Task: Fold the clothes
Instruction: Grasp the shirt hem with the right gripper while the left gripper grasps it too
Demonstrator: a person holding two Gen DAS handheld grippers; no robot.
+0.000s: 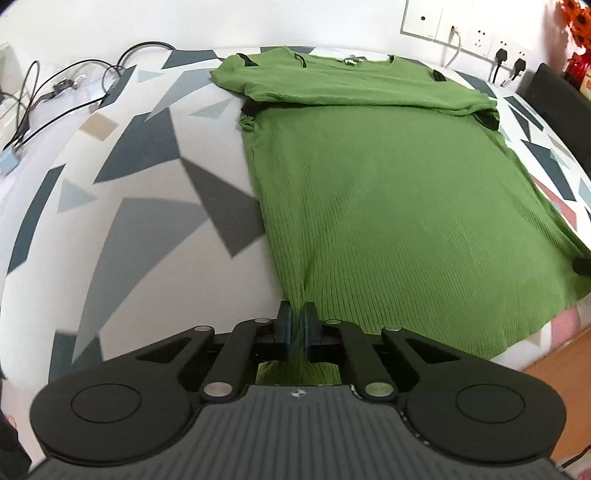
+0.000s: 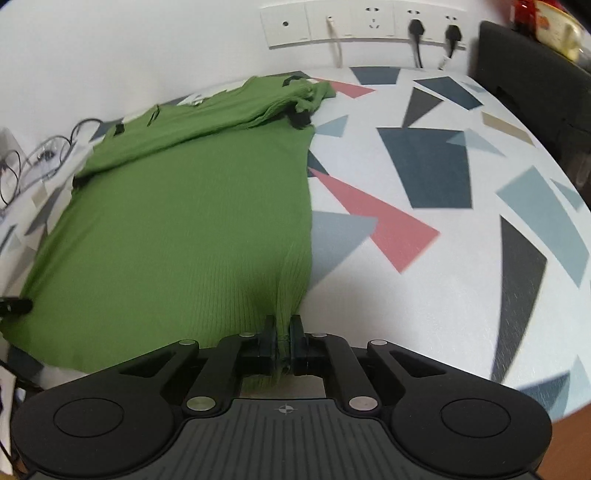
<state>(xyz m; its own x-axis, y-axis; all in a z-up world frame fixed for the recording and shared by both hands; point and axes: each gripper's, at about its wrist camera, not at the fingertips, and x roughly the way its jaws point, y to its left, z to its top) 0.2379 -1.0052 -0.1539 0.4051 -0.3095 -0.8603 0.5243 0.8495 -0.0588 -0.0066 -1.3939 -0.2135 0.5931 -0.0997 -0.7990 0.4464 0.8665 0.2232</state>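
Note:
A green ribbed shirt (image 1: 388, 192) lies flat on the patterned table, its sleeves folded across the chest at the far end. My left gripper (image 1: 297, 314) is shut on the shirt's near hem at its left corner, cloth bunched between the pads. In the right wrist view the same green shirt (image 2: 177, 221) spreads to the left, and my right gripper (image 2: 282, 326) is shut on the hem at its right corner. The tip of the other gripper shows at each view's edge (image 1: 581, 264) (image 2: 14, 306).
The table cover (image 2: 424, 184) is white with grey, blue and pink shapes. Cables (image 1: 55, 92) lie at the far left. Wall sockets with plugs (image 2: 369, 24) sit behind the table. A dark chair back (image 2: 528, 85) stands at the far right. The table's near edge (image 1: 535, 343) drops to the wooden floor.

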